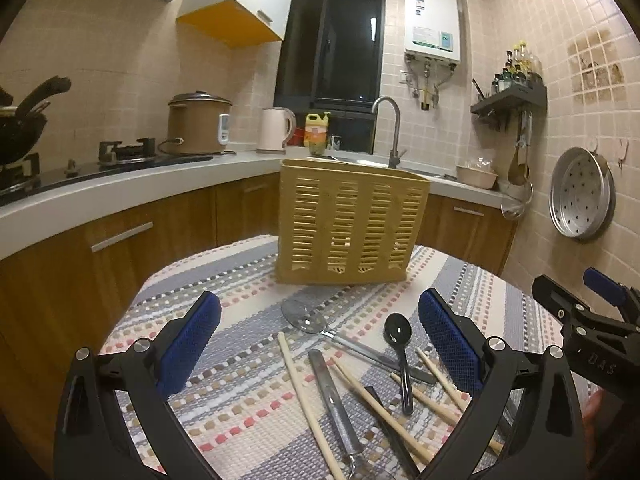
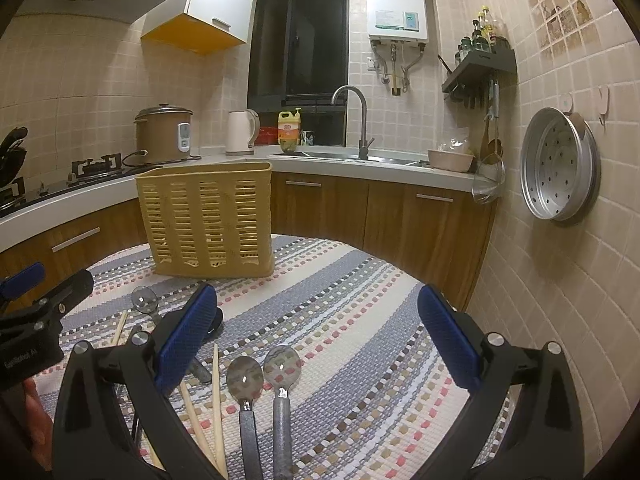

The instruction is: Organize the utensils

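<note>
A yellow slotted utensil basket (image 1: 350, 222) (image 2: 208, 220) stands upright at the far side of a striped woven cloth (image 1: 248, 412) (image 2: 360, 320). My left gripper (image 1: 320, 340) hangs open above a heap of utensils: a metal spoon (image 1: 306, 318), a black spoon (image 1: 400, 352), wooden chopsticks (image 1: 304, 400) and a metal handle (image 1: 334, 396). My right gripper (image 2: 318, 336) is open too, over two spoons with grey handles (image 2: 245, 380) (image 2: 282, 368). More chopsticks (image 2: 216, 396) lie by its left finger. Neither gripper holds anything.
Behind the table runs a counter (image 1: 120, 188) with a gas hob, a rice cooker (image 1: 198, 124), a kettle (image 1: 276, 130), a sink and tap (image 1: 390, 128). A steamer tray (image 2: 558, 164) hangs on the tiled right wall. Each gripper shows at the edge of the other's view.
</note>
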Demonstrator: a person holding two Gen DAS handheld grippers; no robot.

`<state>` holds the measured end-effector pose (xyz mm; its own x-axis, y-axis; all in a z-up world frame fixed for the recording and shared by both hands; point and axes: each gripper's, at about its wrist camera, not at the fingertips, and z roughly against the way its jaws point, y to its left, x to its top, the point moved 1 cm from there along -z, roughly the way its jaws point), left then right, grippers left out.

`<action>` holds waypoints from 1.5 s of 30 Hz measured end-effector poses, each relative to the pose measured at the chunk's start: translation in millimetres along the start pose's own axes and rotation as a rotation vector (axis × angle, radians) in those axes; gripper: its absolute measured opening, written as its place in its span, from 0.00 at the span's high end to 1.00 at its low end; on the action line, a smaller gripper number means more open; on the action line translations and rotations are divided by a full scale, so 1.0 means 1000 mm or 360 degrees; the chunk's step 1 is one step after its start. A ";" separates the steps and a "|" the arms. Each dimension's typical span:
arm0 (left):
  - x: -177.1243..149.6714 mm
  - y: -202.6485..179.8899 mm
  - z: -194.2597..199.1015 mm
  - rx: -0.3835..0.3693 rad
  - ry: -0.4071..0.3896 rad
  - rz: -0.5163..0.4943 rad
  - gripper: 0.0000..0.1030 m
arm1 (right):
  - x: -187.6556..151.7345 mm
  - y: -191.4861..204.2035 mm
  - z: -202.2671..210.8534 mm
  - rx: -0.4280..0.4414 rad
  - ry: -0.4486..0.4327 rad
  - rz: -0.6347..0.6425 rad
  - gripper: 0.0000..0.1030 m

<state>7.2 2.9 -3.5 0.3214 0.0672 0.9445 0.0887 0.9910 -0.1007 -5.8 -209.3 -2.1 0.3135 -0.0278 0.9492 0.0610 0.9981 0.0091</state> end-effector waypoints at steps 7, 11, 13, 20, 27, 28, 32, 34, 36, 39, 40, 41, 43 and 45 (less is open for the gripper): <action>0.000 -0.002 -0.004 -0.0027 0.0039 0.0004 0.07 | 0.000 -0.001 0.001 0.0010 0.0005 -0.0003 0.07; -0.001 -0.002 -0.005 -0.0032 0.0041 0.0016 0.07 | 0.001 0.001 0.000 0.0008 0.0010 0.0011 0.07; -0.001 -0.002 -0.005 -0.0033 0.0049 0.0016 0.07 | 0.001 0.002 0.000 0.0006 0.0005 0.0017 0.07; -0.001 0.000 -0.008 -0.0001 0.0068 0.0028 0.07 | 0.001 0.000 -0.002 0.0004 0.0015 0.0004 0.07; -0.001 0.002 -0.008 0.0003 0.0065 0.0039 0.07 | 0.000 -0.004 -0.003 -0.0001 0.0031 -0.0027 0.07; -0.001 0.002 -0.007 0.0005 0.0064 0.0041 0.07 | 0.000 -0.004 -0.003 -0.0004 0.0030 -0.0025 0.07; -0.001 0.001 -0.004 -0.0022 0.0041 0.0030 0.07 | 0.000 -0.003 -0.002 -0.0001 0.0030 -0.0016 0.07; -0.002 -0.001 -0.002 -0.0021 0.0026 0.0013 0.07 | 0.000 -0.002 0.000 0.0011 0.0018 -0.0012 0.07; -0.001 -0.003 -0.001 -0.0022 0.0018 0.0000 0.07 | 0.000 -0.001 0.001 0.0011 0.0013 -0.0005 0.07; -0.001 -0.004 0.000 -0.0019 0.0020 0.0006 0.07 | -0.001 0.000 0.002 0.0009 0.0010 0.0005 0.07; -0.001 -0.003 0.000 -0.0015 0.0016 0.0016 0.07 | -0.001 0.001 0.002 0.0008 0.0011 0.0007 0.07; -0.001 -0.002 0.000 -0.0014 0.0016 0.0025 0.07 | -0.001 0.001 0.002 0.0009 0.0012 0.0006 0.07; 0.000 0.000 -0.001 -0.0013 0.0020 0.0037 0.07 | 0.000 0.000 0.002 0.0010 0.0013 0.0002 0.07; 0.000 0.001 -0.002 -0.0010 0.0021 0.0045 0.07 | 0.000 0.000 0.002 0.0011 0.0012 -0.0002 0.07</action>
<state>8.9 4.2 -4.0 0.3365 0.0939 0.9370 0.0851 0.9879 -0.1295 -7.6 -209.4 -1.3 0.3204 -0.0297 0.9468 0.0547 0.9984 0.0128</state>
